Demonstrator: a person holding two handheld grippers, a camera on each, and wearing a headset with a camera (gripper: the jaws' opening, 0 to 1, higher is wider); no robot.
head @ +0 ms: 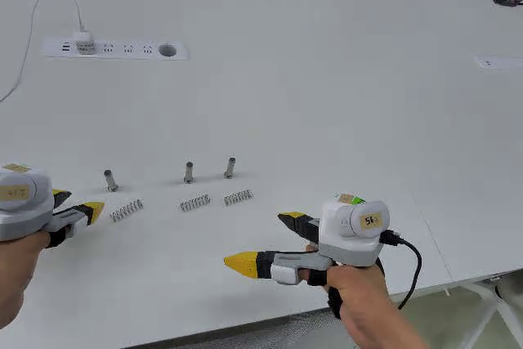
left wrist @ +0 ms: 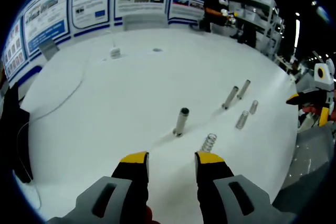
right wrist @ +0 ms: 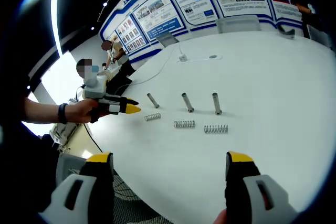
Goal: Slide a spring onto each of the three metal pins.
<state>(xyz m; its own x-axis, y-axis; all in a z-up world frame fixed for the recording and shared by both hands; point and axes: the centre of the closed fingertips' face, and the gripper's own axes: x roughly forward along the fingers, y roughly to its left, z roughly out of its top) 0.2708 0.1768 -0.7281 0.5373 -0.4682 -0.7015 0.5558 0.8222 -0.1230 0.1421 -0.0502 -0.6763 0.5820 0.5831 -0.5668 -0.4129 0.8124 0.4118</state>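
Metal pins [head: 189, 172] stand bare mid-frame, three springs [head: 195, 202] lying just below them, while the left gripper [head: 79, 203] gapes partway and the right gripper [head: 261, 239] wide, both apparently empty.

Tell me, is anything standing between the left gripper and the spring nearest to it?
Nothing visible does. The left gripper, jaws open, faces the nearest spring across bare table. The pin stands beside that spring, not between them.
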